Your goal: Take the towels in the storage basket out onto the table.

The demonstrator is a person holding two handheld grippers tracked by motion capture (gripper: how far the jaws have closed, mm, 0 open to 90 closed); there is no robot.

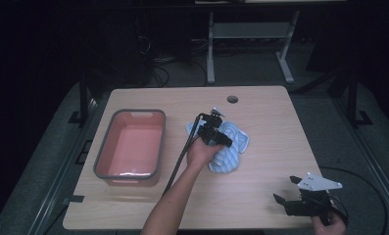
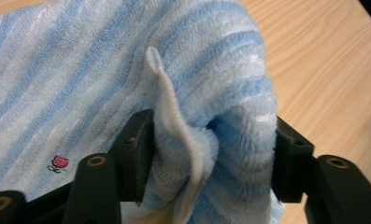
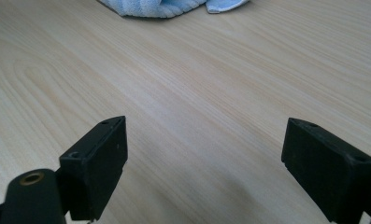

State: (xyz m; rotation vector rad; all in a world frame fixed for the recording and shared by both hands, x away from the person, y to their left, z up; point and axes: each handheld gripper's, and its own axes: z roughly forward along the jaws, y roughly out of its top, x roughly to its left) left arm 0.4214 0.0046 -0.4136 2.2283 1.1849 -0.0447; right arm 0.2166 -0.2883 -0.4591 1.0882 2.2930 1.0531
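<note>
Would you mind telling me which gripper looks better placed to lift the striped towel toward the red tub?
Left. The left gripper has a fold of the towel between its jaws, nearer the tub. The right gripper sits open and apart at the table's near corner.

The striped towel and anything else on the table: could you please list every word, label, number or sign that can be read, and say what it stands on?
No readable text anywhere.
Towel: one small pink embroidered motif with a dark squiggle beneath it, too small to read as letters.
Pink tub, table, left gripper and right gripper: no markings visible.
</note>
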